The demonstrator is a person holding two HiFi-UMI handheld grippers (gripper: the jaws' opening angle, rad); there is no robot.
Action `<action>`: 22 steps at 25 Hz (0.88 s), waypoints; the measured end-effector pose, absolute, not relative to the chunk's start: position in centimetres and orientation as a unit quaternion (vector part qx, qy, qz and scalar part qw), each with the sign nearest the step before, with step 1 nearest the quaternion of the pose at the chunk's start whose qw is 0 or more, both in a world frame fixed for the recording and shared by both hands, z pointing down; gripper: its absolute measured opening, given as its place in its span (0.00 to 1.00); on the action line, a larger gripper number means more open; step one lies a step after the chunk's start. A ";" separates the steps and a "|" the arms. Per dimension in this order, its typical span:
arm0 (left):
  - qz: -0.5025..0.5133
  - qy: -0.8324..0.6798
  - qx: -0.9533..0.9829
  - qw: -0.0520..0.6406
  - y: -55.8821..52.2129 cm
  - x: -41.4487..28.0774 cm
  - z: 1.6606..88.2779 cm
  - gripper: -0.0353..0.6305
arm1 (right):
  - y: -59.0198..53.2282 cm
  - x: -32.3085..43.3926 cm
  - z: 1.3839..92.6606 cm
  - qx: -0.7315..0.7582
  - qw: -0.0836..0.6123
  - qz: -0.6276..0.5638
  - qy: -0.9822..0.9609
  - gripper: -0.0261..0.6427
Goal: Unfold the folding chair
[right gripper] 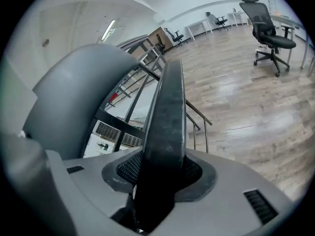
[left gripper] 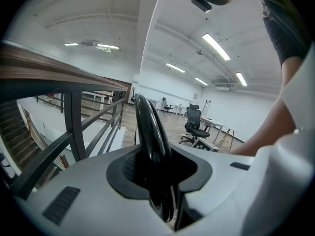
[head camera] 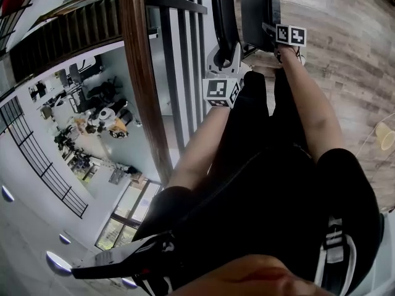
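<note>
Black tubing and a dark panel make up the folding chair (head camera: 256,8), which is seen at twelve o'clock in the head view, against the wood-plank floor (head camera: 352,60) and just beside a railing. Its glossy frame tube (head camera: 221,17) and the panel are seen close together, the tube toward eleven o'clock of the panel.

The left gripper (head camera: 223,57) is held at the lower end of that tube, its marker cube (head camera: 221,91) turned toward the camera. In the left gripper view the tube (left gripper: 150,132) is seen rising from between the jaws of the left gripper (left gripper: 157,171) – the pads are closed narrowly against it on both sides.

The right gripper (head camera: 281,42) is set at one o'clock, at the lower edge of the panel, with its own marker cube (head camera: 290,34) above the wrist. In the right gripper view a second, matt dark bar (right gripper: 170,117) of the chair is clamped between the jaws of the right gripper (right gripper: 157,176), and the grey curved panel (right gripper: 74,97) is seen at nine o'clock.

A wooden handrail (head camera: 141,73) is seen running from twelve toward six o'clock, with black balusters (head camera: 176,73) beside it – a lower storey (head camera: 92,110) is visible at nine o'clock. An office chair (right gripper: 268,31) is seen well apart, at two o'clock in the right gripper view.
</note>
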State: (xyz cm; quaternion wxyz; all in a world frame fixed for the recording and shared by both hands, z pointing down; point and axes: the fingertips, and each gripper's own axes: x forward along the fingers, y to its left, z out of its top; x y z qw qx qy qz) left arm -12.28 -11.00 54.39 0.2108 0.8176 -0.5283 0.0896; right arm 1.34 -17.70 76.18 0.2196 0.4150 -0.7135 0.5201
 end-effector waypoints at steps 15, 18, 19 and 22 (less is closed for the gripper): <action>0.069 -0.514 0.798 0.308 -10.6 -13.7 62.7 0.21 | -15.5 19.6 85.9 0.264 0.061 0.609 -0.746 0.31; 0.068 -0.515 0.789 0.329 -10.6 -15.2 63.5 0.21 | -15.3 21.2 87.3 0.243 0.026 0.623 -0.743 0.31; 0.067 -0.515 0.786 0.335 -10.5 -15.6 63.9 0.21 | -15.3 21.6 87.8 0.234 0.013 0.624 -0.746 0.31; 0.061 -0.517 0.779 0.351 -10.5 -16.3 65.1 0.21 | -15.3 23.2 89.8 0.215 -0.006 0.623 -0.752 0.31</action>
